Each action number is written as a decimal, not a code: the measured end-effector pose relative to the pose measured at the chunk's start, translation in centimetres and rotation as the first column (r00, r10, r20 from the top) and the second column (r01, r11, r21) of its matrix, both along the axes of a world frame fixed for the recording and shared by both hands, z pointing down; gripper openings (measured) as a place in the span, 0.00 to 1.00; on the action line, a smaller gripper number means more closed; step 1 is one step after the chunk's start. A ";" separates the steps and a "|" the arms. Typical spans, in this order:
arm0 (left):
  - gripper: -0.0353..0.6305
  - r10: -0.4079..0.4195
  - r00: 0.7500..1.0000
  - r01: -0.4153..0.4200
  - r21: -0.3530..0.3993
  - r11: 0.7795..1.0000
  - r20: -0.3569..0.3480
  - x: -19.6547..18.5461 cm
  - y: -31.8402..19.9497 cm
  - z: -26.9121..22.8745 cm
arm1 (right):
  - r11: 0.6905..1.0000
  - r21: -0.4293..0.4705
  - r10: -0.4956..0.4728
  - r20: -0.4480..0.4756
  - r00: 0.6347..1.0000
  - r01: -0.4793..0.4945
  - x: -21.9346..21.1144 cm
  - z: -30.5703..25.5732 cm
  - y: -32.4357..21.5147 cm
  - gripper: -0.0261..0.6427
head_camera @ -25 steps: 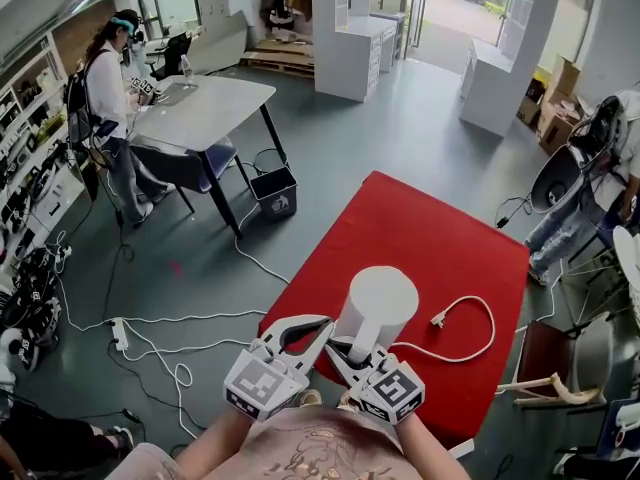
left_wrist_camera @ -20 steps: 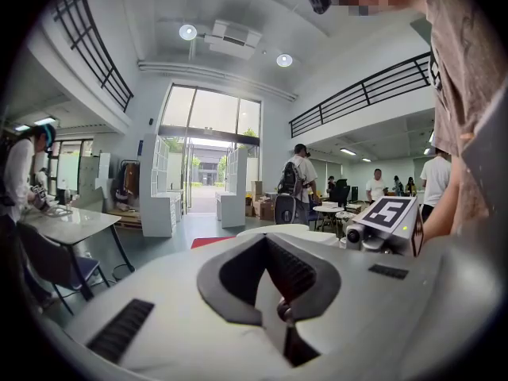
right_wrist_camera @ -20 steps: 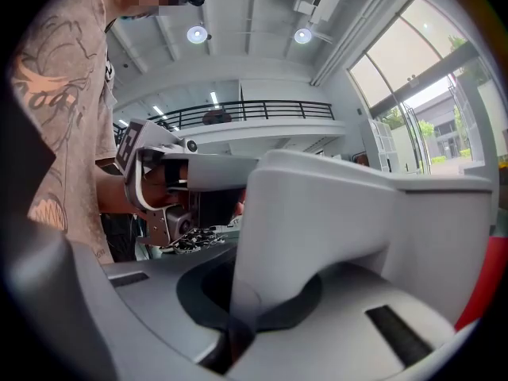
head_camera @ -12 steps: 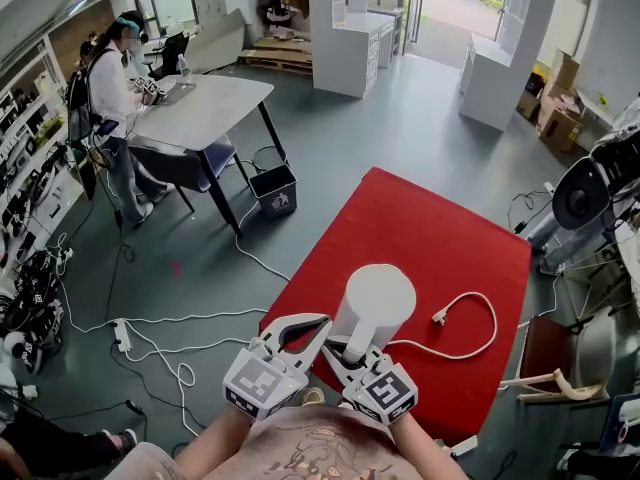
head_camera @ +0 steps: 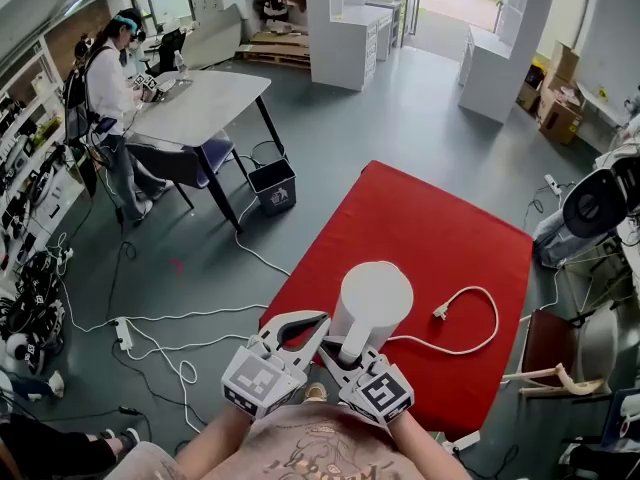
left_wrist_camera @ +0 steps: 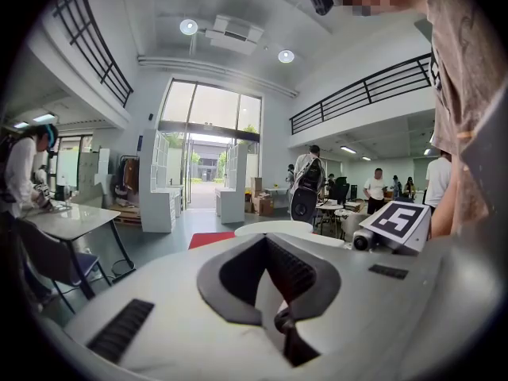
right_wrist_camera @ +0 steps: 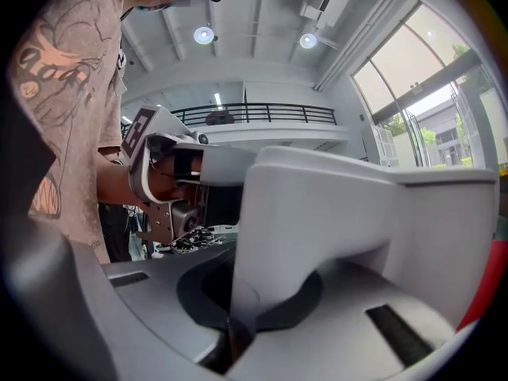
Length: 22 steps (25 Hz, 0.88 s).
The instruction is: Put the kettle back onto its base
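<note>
The white kettle (head_camera: 372, 298) is at the near end of the red worktop (head_camera: 430, 223). The right gripper (head_camera: 343, 348) has its jaws pinching the kettle's handle (right_wrist_camera: 317, 213). The left gripper (head_camera: 320, 320) is just beside it, with its jaws pressed together and nothing between them. Its cube shows a black-and-white square marker (head_camera: 258, 380).

Kettle (head_camera: 372, 298): white, plain cylinder with a flat round lid, upright, at the near end of the red table (head_camera: 440, 218). Its handle (right_wrist_camera: 270, 228) faces the person, a thick white strap, clamped between the jaws of the right gripper (head_camera: 341, 352). A white cord (head_camera: 482, 336) runs out from under the kettle's right side and loops across the red top, with the plug (head_camera: 437, 315) lying loose beside the kettle. The base itself can't be made out beneath the body.
</note>
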<state>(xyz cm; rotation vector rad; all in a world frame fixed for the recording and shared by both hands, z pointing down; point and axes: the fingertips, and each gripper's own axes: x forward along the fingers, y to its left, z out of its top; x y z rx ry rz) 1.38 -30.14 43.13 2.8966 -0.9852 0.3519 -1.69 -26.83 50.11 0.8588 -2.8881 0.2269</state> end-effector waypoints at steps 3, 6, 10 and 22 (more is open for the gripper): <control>0.03 0.001 1.000 -0.001 -0.002 1.000 -0.003 -0.1 0.0 -0.2 | 1.000 -0.007 0.015 0.003 1.000 -0.015 0.0 -0.3 0.1 0.05; 0.03 0.000 1.000 -0.001 -0.006 1.000 -0.005 0.0 -0.2 -0.4 | 1.000 0.004 -0.006 -0.041 0.999 0.007 -0.5 0.2 0.9 0.05; 0.03 -0.002 1.000 0.002 -0.008 1.000 -0.007 0.3 -0.2 0.2 | 0.998 0.049 -0.033 -0.120 0.992 0.039 -1.3 2.9 2.7 0.05; 0.03 -0.009 1.000 0.009 -0.019 1.000 -0.013 0.4 -0.3 -0.2 | 0.998 0.049 -0.023 -0.107 0.994 0.028 -0.8 2.7 2.9 0.05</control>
